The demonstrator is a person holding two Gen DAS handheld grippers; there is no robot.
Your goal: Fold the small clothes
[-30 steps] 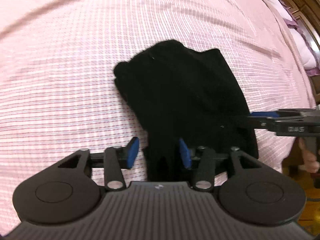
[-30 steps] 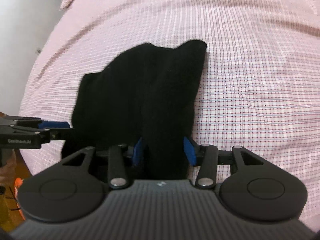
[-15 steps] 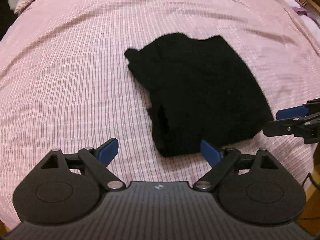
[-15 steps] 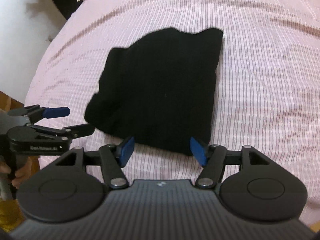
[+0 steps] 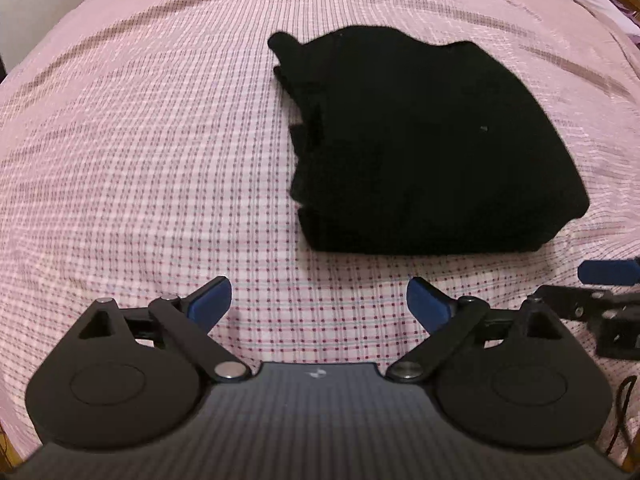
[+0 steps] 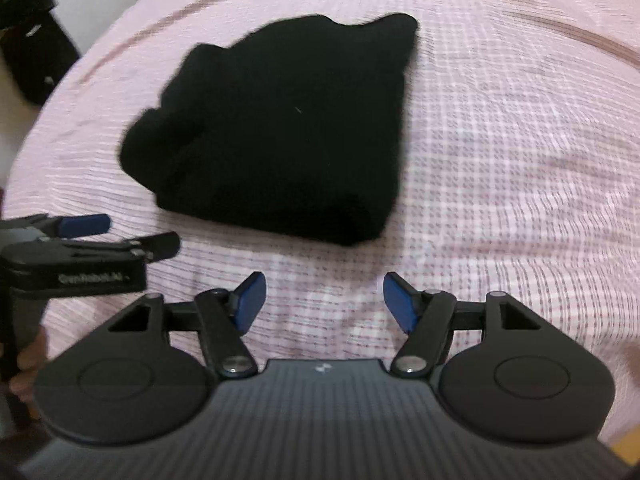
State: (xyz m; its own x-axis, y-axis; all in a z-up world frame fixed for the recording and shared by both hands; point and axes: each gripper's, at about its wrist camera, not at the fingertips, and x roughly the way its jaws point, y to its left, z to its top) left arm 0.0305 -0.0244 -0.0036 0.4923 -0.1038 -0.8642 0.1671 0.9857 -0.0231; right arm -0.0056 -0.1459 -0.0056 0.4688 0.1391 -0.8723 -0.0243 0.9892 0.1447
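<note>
On the pink checked bedsheet [image 5: 160, 160] lies the folded black garment [image 5: 420, 140]. Just short of it, the left gripper [image 5: 319, 300] and right gripper [image 6: 324, 300] hover, jaws just opened wide, nothing between them.

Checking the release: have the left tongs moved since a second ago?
Yes. The left tongs have just opened and backed off the black garment; only checked bedsheet lies between them.

1. The folded garment [image 5: 420, 140] lies on the bed [image 5: 140, 160].
2. The left gripper [image 5: 319, 300] is before its near edge, apart from it.
3. The right gripper [image 6: 324, 300] is just beside, to the right of the left one.
</note>
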